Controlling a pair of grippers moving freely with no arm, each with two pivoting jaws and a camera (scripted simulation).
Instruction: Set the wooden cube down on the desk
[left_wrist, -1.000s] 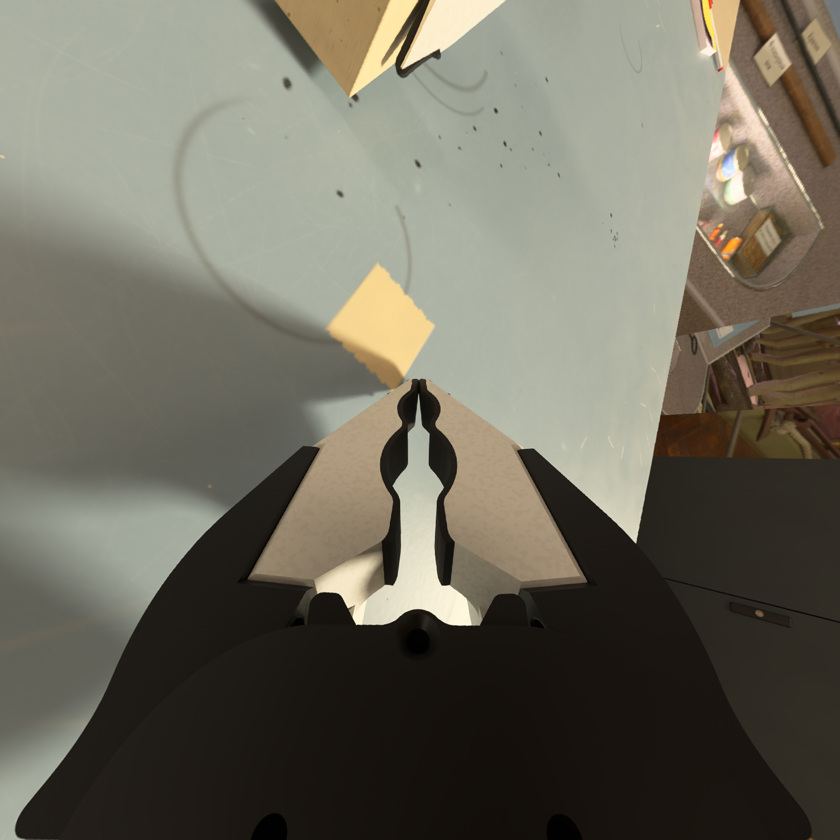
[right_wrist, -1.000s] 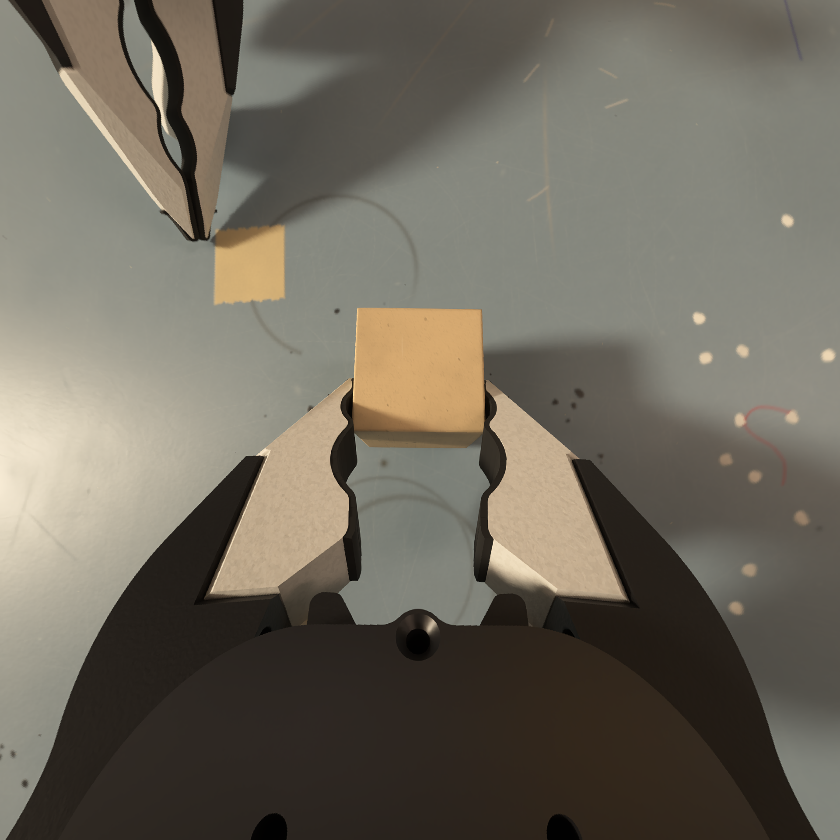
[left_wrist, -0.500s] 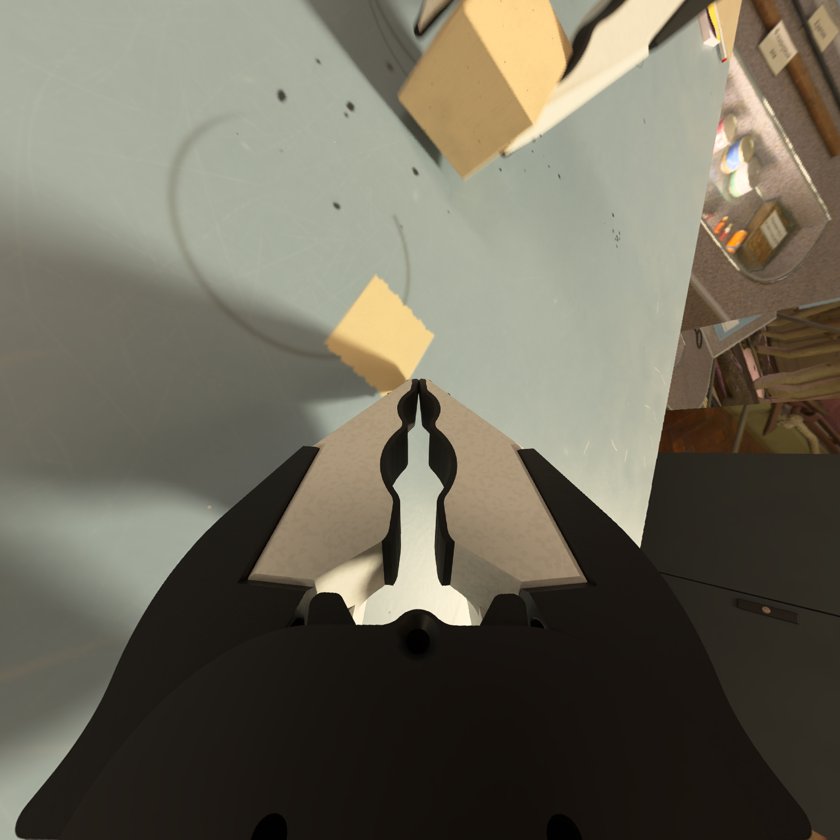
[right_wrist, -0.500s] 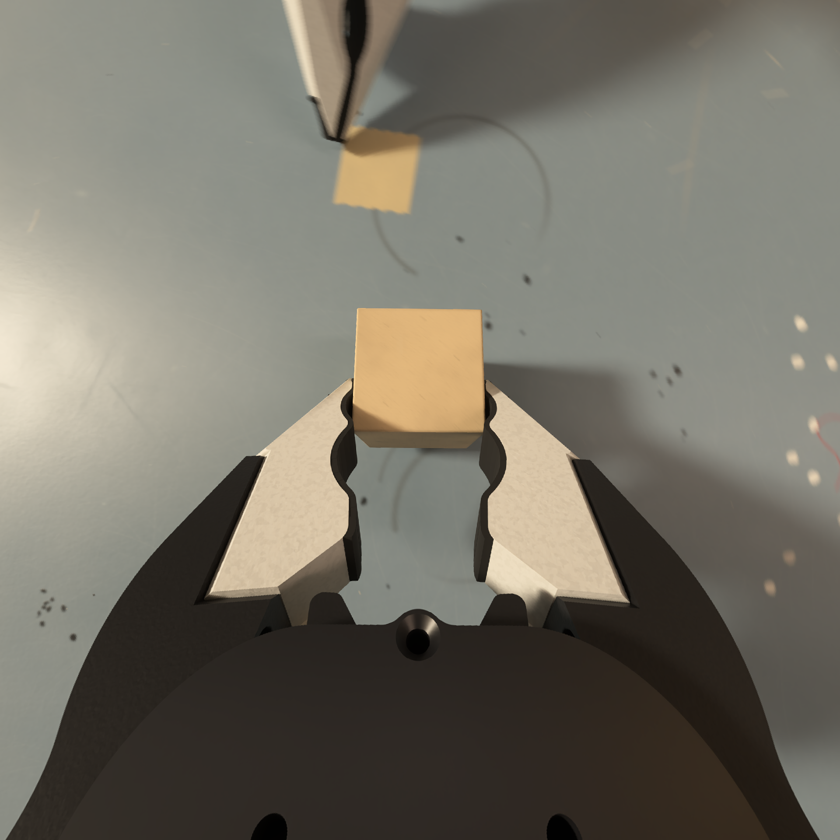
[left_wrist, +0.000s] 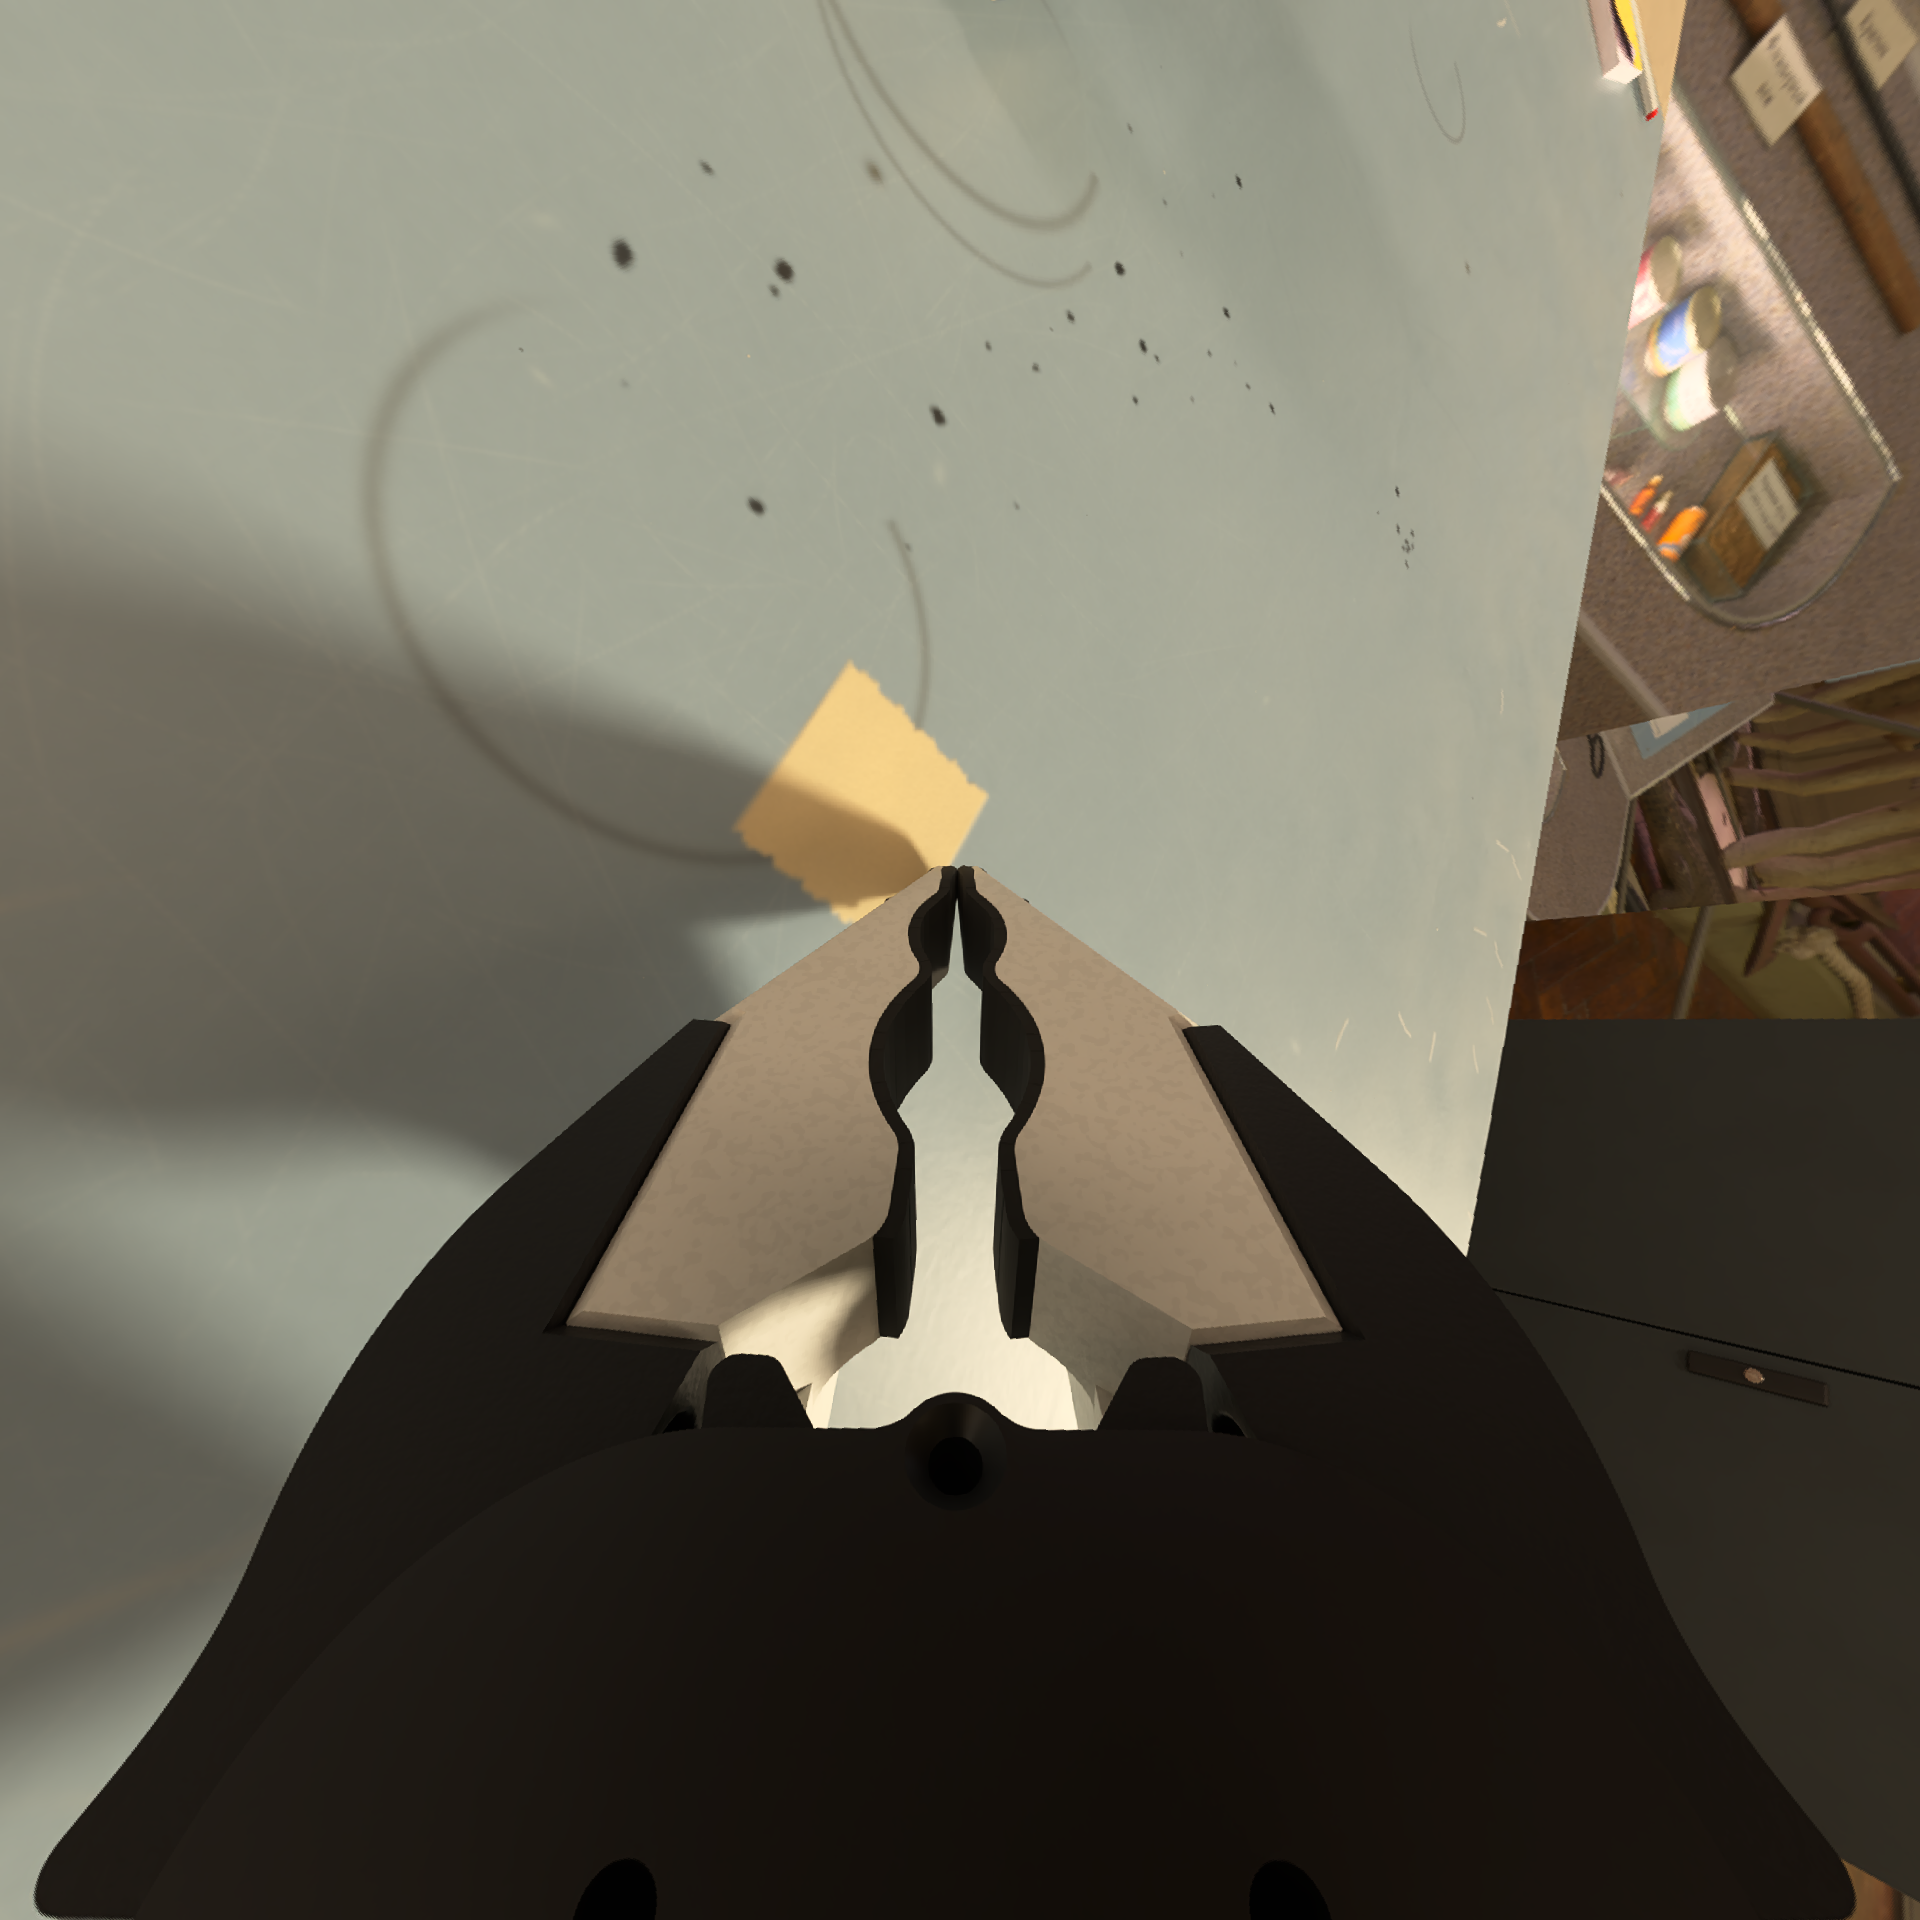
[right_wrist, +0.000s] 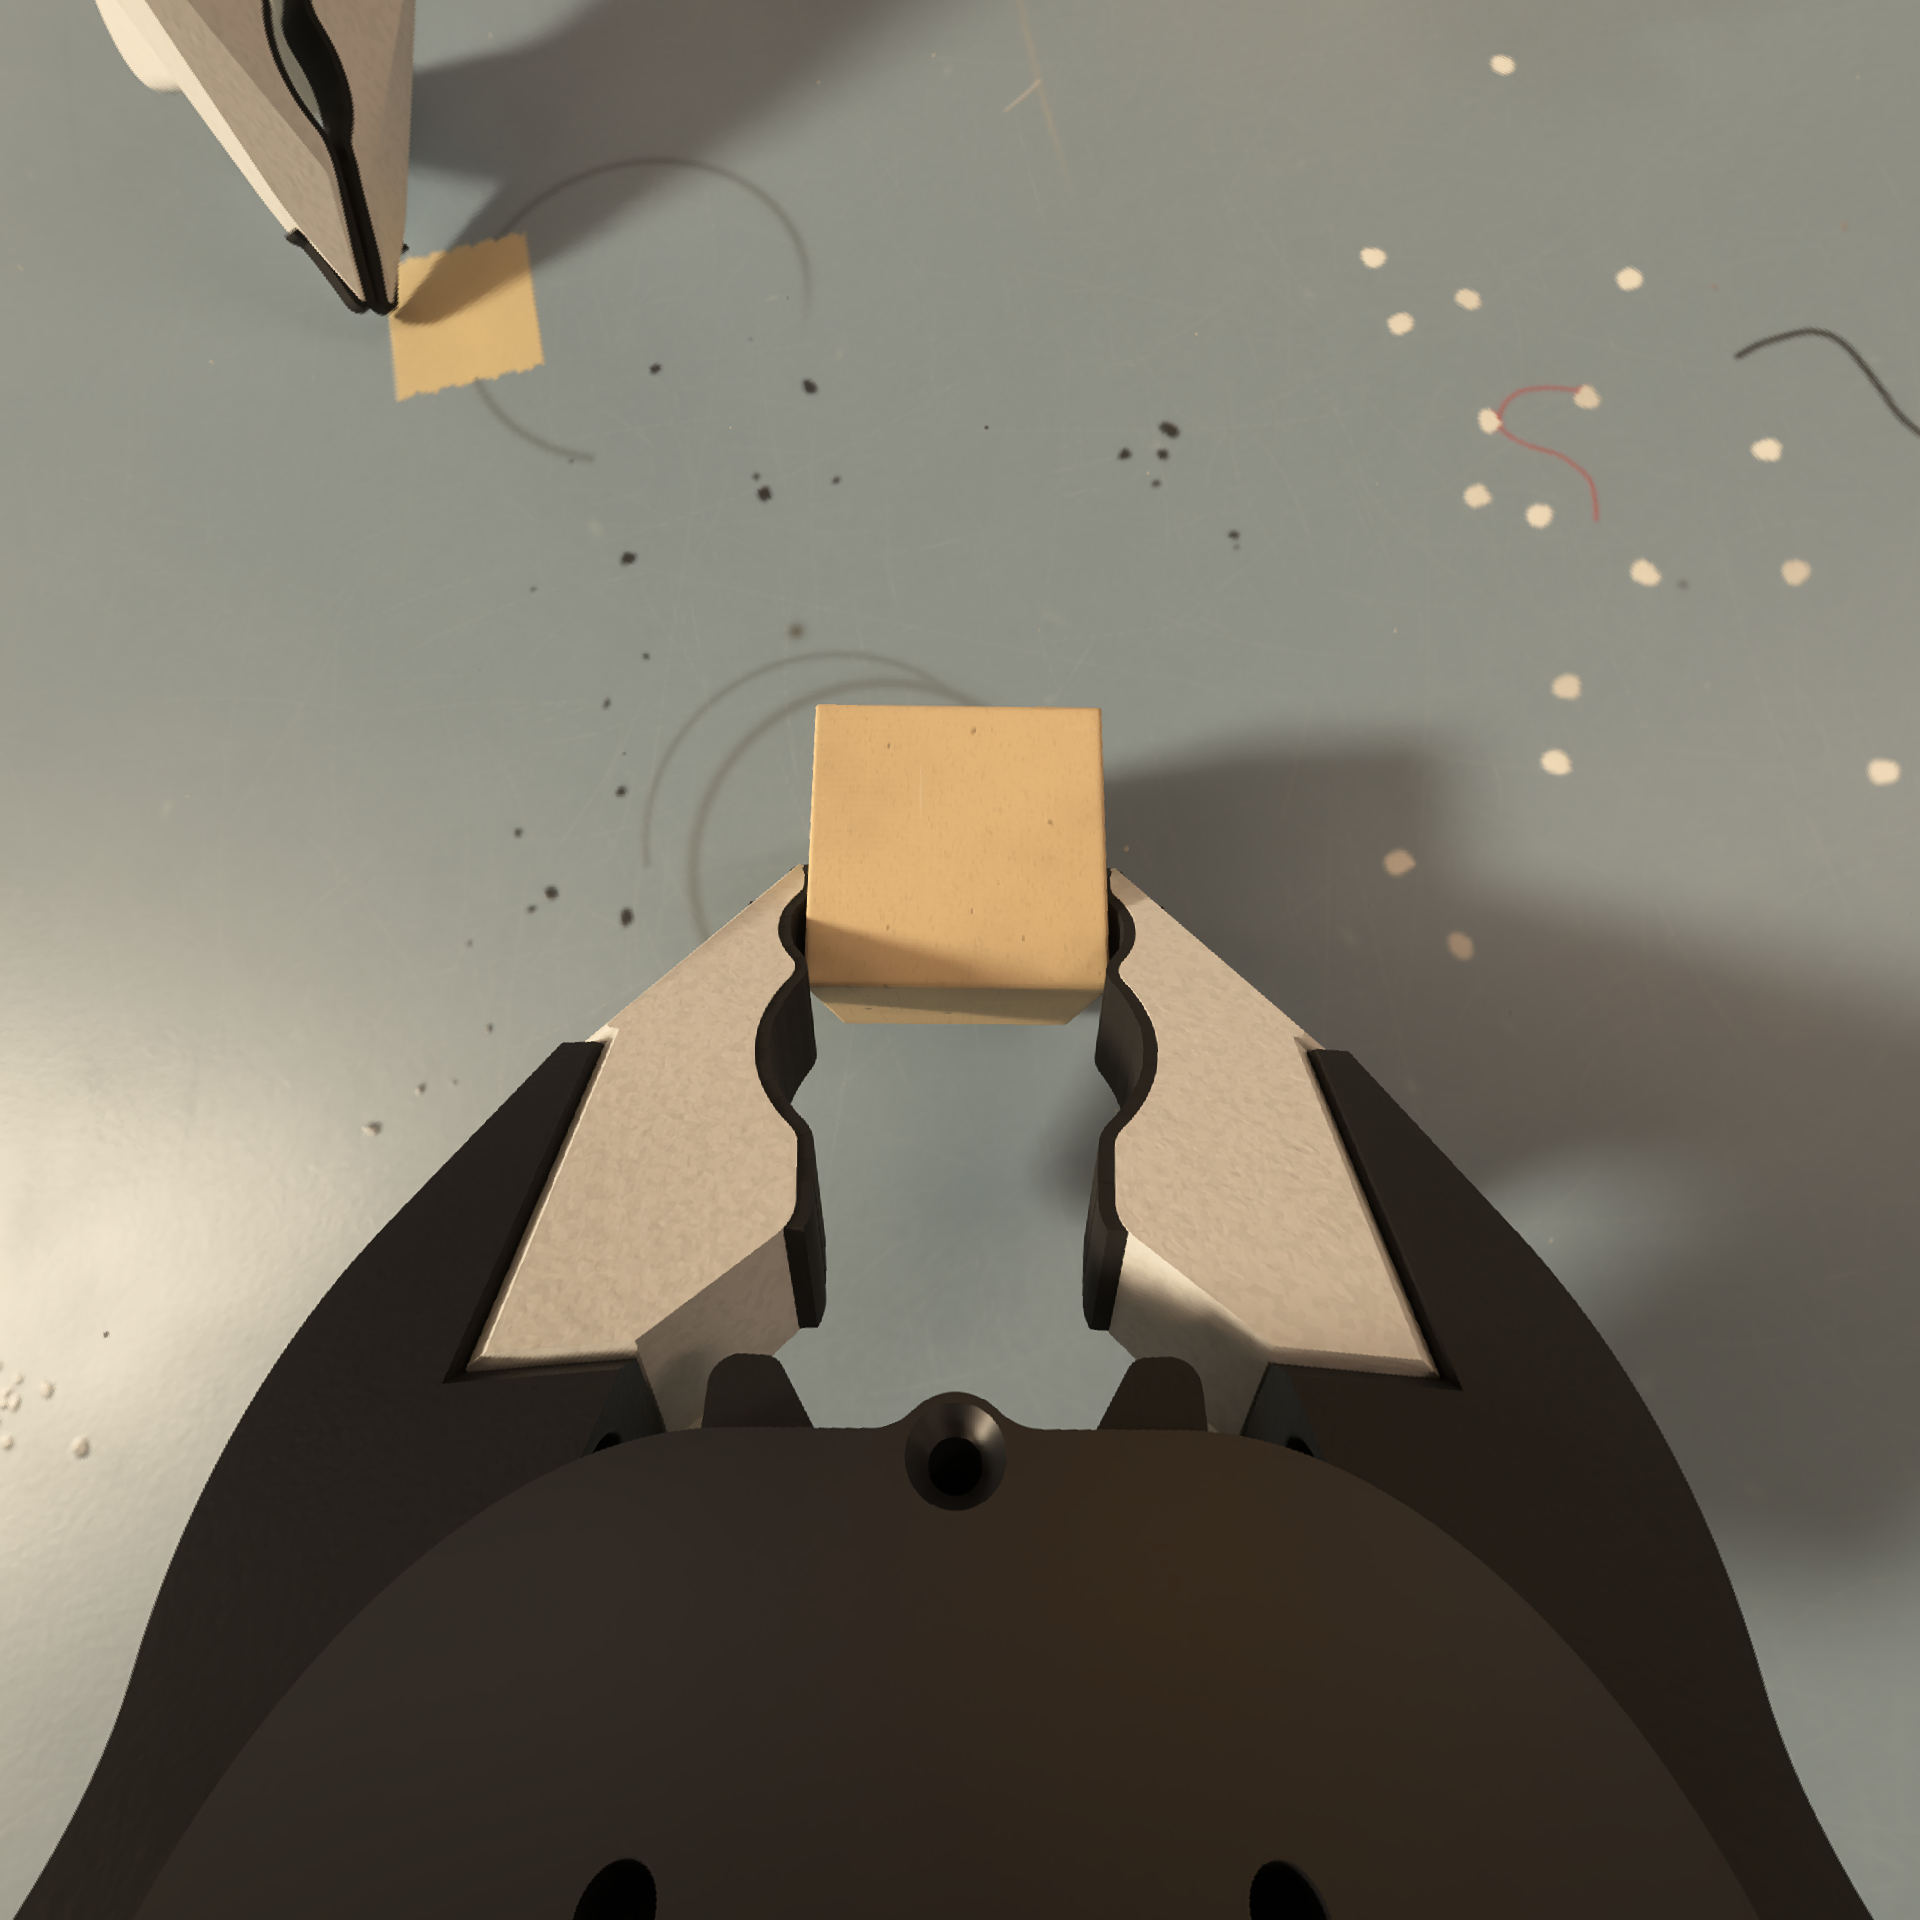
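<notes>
The cube (right_wrist: 954, 852) is not down yet. It sits clamped between the tips of the right gripper (right_wrist: 956, 940), one finger pressed on each side face, with its top face towards the camera and its near lower edge showing. Its shadow falls on the desk (right_wrist: 1351, 644) off to the right, apart from the cube itself, so I judge it to hang above the surface rather than rest on it — how high, the pictures do not tell. What is left, then, is the whole of the placing: lower it until the base meets the desk, open the jaws, draw back.

The right gripper looks steeply down on the grey-blue top, fingers pointing away from the camera, over a patch marked with faint ring stains and dark specks. No object lies beneath the cube, so the drop spot looks free.

The left gripper (left_wrist: 956, 878) has its jaws pressed together on nothing, tips touching. It points down at a slant, its tips at the edge of a tan square of tape (left_wrist: 868, 795) stuck flat on the desk, whether touching it I cannot tell. In the right wrist view it shows at upper left, well apart from the cube — it plays no part in the hold.
</notes>
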